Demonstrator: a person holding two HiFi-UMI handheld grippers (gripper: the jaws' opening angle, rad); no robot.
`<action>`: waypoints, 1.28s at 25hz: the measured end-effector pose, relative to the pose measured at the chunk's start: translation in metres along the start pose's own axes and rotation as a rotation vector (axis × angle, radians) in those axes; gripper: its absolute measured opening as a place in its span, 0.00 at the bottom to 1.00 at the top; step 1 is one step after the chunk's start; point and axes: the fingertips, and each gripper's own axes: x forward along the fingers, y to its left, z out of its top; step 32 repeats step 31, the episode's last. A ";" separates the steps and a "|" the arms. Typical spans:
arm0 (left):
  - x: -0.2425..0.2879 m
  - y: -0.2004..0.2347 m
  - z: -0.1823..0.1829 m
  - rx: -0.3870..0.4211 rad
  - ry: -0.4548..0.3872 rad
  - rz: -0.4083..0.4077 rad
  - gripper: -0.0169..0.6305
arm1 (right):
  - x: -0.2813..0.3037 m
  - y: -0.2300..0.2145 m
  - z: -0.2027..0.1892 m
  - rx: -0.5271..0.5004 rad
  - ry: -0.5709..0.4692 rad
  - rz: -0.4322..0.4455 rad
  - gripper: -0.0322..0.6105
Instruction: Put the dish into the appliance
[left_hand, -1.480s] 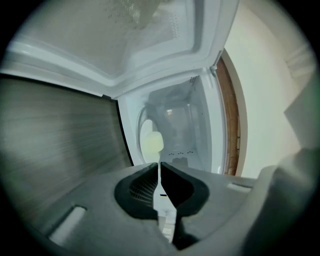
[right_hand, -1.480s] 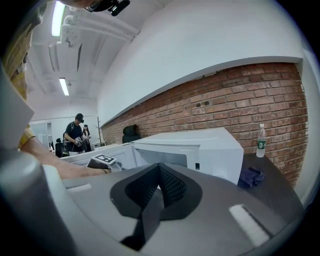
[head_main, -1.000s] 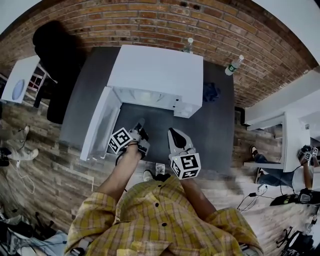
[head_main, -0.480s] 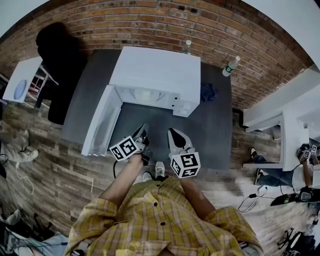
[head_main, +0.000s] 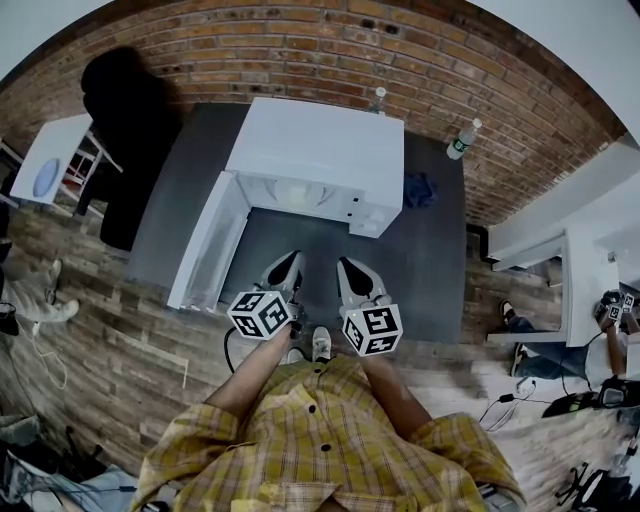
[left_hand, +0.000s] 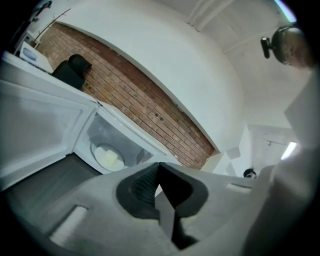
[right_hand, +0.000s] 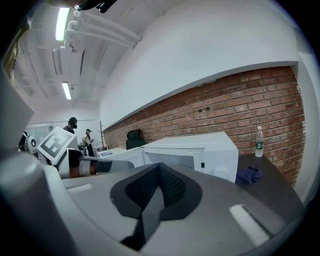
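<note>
A white microwave (head_main: 320, 150) stands on the dark grey table (head_main: 430, 260) with its door (head_main: 205, 245) swung open to the left. In the left gripper view a pale dish (left_hand: 107, 156) with something yellowish on it sits inside the cavity. My left gripper (head_main: 285, 268) and right gripper (head_main: 350, 270) hover side by side over the table's front edge, well short of the microwave. Both are shut and empty. The jaws meet in the left gripper view (left_hand: 159, 167) and the right gripper view (right_hand: 160, 170).
A blue cloth (head_main: 420, 187) lies right of the microwave. Two water bottles (head_main: 466, 137) (head_main: 377, 97) stand at the back by the brick wall. A black chair (head_main: 120, 110) and a white side table (head_main: 45, 165) stand at left, a white desk (head_main: 580, 270) at right.
My left gripper has drawn back from near the open door and turned, ending level with the right gripper. The right gripper has stayed put.
</note>
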 end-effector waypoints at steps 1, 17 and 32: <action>-0.001 -0.004 0.001 0.029 -0.003 -0.003 0.03 | -0.001 0.001 0.000 0.005 -0.006 0.007 0.05; -0.022 -0.028 0.003 0.343 -0.019 -0.005 0.02 | -0.008 -0.005 -0.006 0.014 -0.062 0.051 0.05; -0.029 -0.017 0.005 0.426 -0.033 0.027 0.02 | -0.012 -0.019 -0.008 -0.011 -0.073 -0.015 0.04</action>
